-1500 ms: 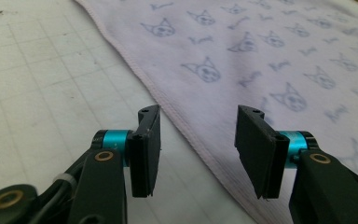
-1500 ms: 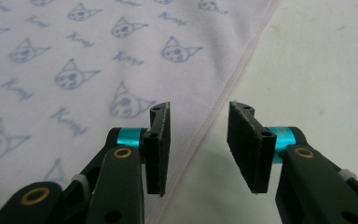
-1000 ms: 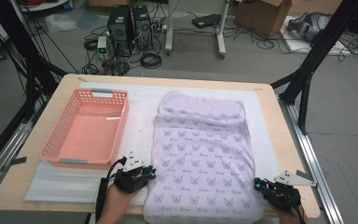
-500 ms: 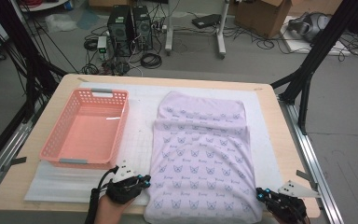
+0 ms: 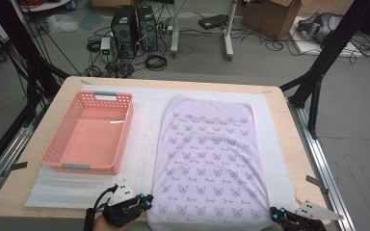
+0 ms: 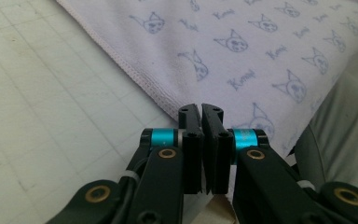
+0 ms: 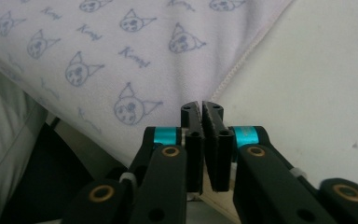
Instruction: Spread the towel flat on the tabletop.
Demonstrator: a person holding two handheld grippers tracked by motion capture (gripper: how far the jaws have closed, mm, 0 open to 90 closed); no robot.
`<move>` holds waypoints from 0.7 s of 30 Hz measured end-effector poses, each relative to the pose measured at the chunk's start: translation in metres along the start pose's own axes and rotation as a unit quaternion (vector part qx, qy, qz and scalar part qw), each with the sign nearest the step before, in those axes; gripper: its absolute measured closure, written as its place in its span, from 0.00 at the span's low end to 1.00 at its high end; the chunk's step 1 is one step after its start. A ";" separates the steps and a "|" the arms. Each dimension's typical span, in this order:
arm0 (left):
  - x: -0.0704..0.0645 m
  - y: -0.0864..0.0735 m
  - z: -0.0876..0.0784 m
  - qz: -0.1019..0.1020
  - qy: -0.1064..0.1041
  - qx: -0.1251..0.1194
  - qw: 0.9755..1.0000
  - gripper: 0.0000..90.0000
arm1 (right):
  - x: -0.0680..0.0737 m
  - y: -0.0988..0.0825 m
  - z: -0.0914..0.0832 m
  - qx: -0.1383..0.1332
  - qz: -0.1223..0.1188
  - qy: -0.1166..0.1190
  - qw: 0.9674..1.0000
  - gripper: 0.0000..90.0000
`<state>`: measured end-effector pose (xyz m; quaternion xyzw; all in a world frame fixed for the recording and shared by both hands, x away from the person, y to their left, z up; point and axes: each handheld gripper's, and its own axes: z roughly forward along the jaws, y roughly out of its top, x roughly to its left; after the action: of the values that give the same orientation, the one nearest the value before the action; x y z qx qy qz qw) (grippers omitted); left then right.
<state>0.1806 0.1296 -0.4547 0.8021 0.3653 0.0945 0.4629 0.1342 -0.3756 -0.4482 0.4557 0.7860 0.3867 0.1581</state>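
A pale lilac cloth (image 5: pixel 207 159) printed with small cat faces lies flat on the white mat, its near edge at the table's front. My left gripper (image 5: pixel 147 199) sits at the cloth's near left corner. In the left gripper view the jaws (image 6: pixel 201 108) stand nearly together with a hairline slit, having just opened a little. Nothing shows between them, and the cloth's hem (image 6: pixel 261 46) lies just beyond the tips. My right gripper (image 5: pixel 273 211) is at the near right corner. Its jaws (image 7: pixel 201 105) show the same narrow slit, with the cloth (image 7: pixel 98 46) ahead and to the left.
A pink plastic basket (image 5: pixel 58 139) stands on the left of the white foam mat (image 5: pixel 139 159), beside the cloth. The wooden table (image 5: pixel 289 144) ends close behind both grippers. Black frame posts and cables stand on the floor beyond the far edge.
Both grippers have drawn back toward the near edge of the table. The right one now sits at the bottom border of the high view. The cloth has stayed flat in place.
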 end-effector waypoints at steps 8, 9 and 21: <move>0.017 0.016 0.007 -0.021 0.022 -0.037 0.999 0.64 | -0.004 0.014 0.010 -0.030 0.010 -0.025 0.999 0.81; 0.020 0.019 0.009 -0.026 0.025 -0.035 0.999 0.64 | -0.006 0.016 0.013 -0.031 0.014 -0.027 0.999 0.81; 0.021 0.033 0.039 0.009 0.075 0.007 0.997 0.79 | -0.012 0.032 0.036 -0.005 0.016 -0.049 0.999 0.97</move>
<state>0.2312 0.1075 -0.4533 0.7993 0.3921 0.1563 0.4276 0.1812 -0.3604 -0.4487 0.4859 0.7677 0.3707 0.1926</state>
